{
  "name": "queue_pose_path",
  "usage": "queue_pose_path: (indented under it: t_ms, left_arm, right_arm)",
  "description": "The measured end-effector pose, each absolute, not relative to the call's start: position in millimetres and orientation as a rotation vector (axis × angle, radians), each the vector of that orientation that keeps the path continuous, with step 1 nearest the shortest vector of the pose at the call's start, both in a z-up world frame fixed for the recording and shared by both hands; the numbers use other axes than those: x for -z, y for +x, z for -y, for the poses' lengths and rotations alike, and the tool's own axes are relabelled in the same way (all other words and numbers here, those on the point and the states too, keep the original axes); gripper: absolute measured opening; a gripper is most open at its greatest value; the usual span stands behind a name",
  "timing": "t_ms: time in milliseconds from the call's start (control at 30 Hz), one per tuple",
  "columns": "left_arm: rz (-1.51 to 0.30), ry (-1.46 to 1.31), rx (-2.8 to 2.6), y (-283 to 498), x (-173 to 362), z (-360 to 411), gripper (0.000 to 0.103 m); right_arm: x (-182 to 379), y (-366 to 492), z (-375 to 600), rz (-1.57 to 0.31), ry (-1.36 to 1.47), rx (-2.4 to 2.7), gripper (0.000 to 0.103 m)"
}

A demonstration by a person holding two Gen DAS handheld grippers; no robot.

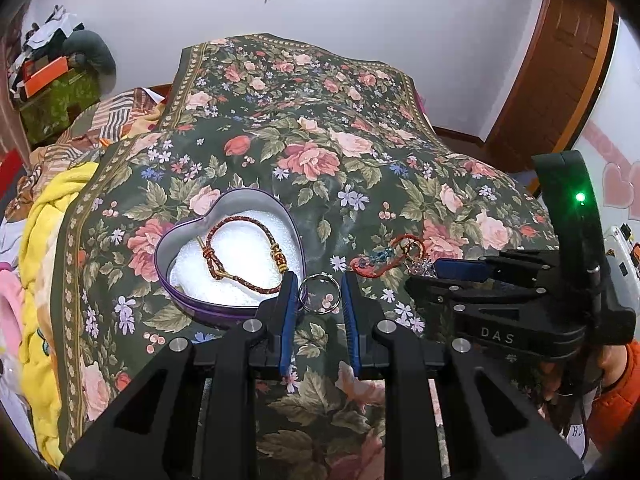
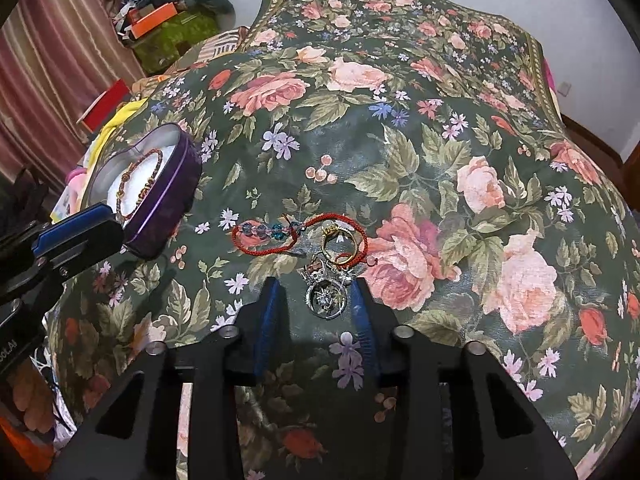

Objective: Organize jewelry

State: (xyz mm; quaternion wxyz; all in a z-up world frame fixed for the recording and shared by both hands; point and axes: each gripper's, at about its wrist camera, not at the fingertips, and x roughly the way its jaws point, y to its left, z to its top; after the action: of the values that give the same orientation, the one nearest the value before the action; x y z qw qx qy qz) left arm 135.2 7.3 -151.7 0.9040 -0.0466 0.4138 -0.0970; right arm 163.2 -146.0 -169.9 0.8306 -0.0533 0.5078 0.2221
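Note:
A purple heart-shaped tin point(image 1: 168, 248) point(image 2: 176, 184) with a white lining lies on the floral cloth and holds a braided red-and-gold bracelet point(image 1: 244, 240) point(image 2: 132, 184). Just right of the tin, my left gripper point(image 1: 319, 286) point(image 2: 76, 232) is shut on a thin silver ring point(image 1: 320, 276), which spans both blue pads. A red cord bracelet with blue beads point(image 2: 280, 236) point(image 1: 376, 264), a gold ring point(image 2: 340, 240) and a cluster of silver jewellery point(image 2: 326, 300) lie together. My right gripper point(image 2: 316, 284) point(image 1: 460, 270) stands open, its fingers on either side of the silver cluster.
The dark floral cloth point(image 2: 400, 140) covers a humped surface that falls away at its edges. A yellow blanket point(image 1: 48, 240) and piled boxes point(image 1: 52, 76) lie to the left. A wooden door point(image 1: 560, 60) stands at the right. A hand in an orange sleeve point(image 1: 618, 372) holds the right gripper.

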Motion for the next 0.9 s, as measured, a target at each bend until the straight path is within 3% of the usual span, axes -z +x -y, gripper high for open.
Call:
queue_pose_path:
  t_ms: [67,600,900]
  left_arm:
    - [-0.857,-0.099,0.202,135.6,152.6,-6.8,0.021]
    - [-0.821,-0.092,0.196,122.6,134.6,-6.9,0.021]
    - [-0.824,-0.082,0.205,115.3,132.3,-1.2,0.021]
  right_arm:
    - [169.2,160.4,145.3,-1.075,-0.117,-0.481,0.019]
    - [137.8,115.0,146.8,-0.964,-0.138,-0.532,0.019]
    - [154.4,99.4,158.8,-1.056,-0.145,-0.534,0.019]
